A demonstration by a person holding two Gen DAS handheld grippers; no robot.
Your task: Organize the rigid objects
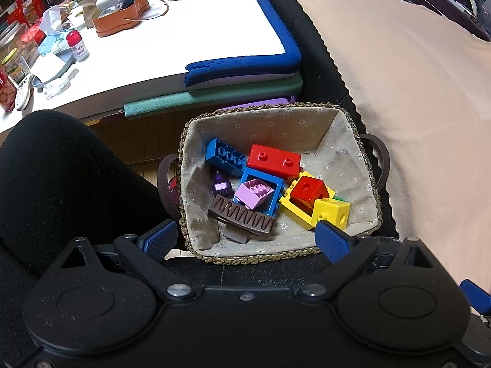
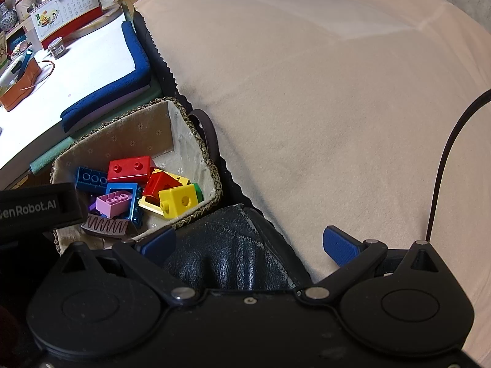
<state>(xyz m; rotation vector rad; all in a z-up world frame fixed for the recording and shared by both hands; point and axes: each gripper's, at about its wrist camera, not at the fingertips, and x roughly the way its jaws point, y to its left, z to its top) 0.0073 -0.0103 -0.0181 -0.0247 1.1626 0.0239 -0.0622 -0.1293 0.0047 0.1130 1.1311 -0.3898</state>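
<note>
Left gripper [image 1: 245, 239]: fingers spread wide, empty, hovering just above the basket's near rim, likely ready to reach in.
Right gripper [image 2: 250, 245]: wide apart, empty, just beside the basket.
Basket [image 1: 307, 253]: holds the toy blocks [image 1: 274, 159] and brown hair clip [image 1: 242, 217], collected together.
Beige cloth [image 2: 322, 107]: bare, beside the basket.

Left wrist view looks steeply down, close above the woven basket [image 1: 277, 257]. Right wrist view sits to the right of the basket [image 2: 196, 214], facing beige cloth [image 2: 322, 107]. Both share the basket.
</note>
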